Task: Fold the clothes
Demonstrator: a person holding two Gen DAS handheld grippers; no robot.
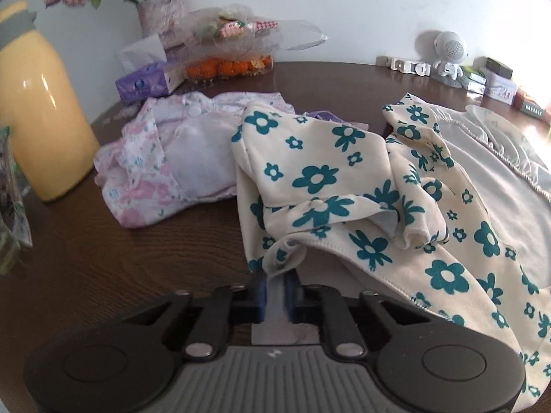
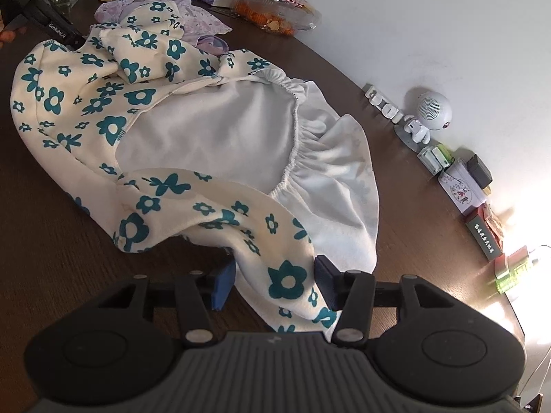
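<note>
A cream garment with teal flowers lies crumpled on the dark wood table, its white lining and elastic waistband facing up. My left gripper is shut on a cream edge of this garment. My right gripper has its jaws apart, with a fold of the flowered garment lying between the blue pads. The left gripper also shows in the right wrist view, at the garment's far corner. A pink and white garment lies bunched behind the flowered one.
A yellow bottle stands at left. A purple tissue box, a bag of snacks and a flower vase are at the back. A white toy robot and small boxes line the wall edge of the table.
</note>
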